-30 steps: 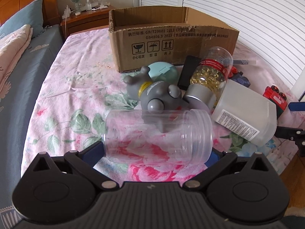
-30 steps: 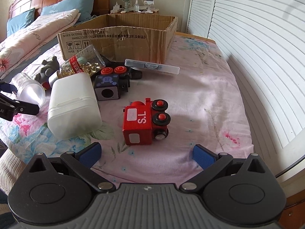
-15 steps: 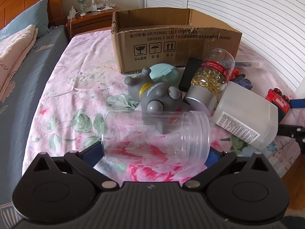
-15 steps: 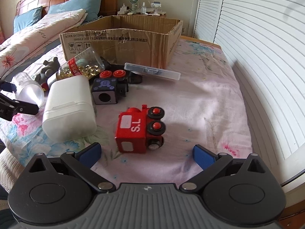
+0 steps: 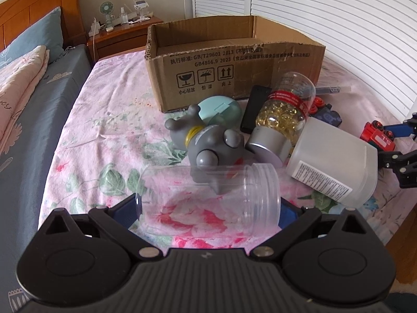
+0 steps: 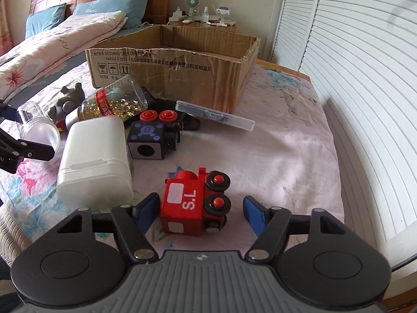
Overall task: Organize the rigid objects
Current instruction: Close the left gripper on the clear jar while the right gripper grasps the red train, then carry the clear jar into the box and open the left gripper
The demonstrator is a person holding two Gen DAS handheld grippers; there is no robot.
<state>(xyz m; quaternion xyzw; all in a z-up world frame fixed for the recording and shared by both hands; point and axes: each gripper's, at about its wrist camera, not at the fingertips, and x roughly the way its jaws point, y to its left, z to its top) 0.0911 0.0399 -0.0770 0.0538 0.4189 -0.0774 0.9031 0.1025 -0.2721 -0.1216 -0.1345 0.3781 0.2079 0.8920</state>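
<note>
The left tool [image 5: 208,208] grips the clear jar [image 5: 208,198] lengthwise, apparently just off the bed, while the right tool [image 6: 200,214] — open, pads either side — straddles the red toy train [image 6: 195,203], the cardboard box [image 6: 172,62] straight ahead.

Left gripper [image 5: 208,210]: black ribbed body, round side discs, silver screws, blue fingers [image 5: 288,212]; right gripper [image 6: 200,210] looks the same, small logo at centre
</note>
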